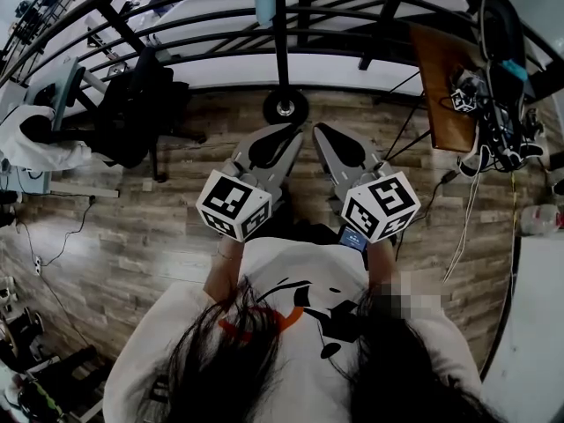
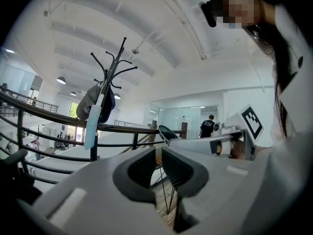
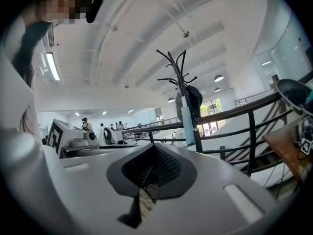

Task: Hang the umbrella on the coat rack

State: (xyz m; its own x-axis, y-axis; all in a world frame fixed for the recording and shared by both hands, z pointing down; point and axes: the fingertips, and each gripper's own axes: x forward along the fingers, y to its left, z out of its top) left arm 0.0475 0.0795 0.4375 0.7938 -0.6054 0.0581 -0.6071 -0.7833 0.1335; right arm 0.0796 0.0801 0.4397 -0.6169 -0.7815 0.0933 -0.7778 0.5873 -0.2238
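while hanging along coat rack (image 2: 112, 65), umbrella (image 2: 94, 121) pale blue, furled slim.

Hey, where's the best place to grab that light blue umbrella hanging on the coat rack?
I'd grip the umbrella around the middle of its slim folded body, from the side facing you. It hangs upright against the coat rack pole, and a dark cap crowds its top.
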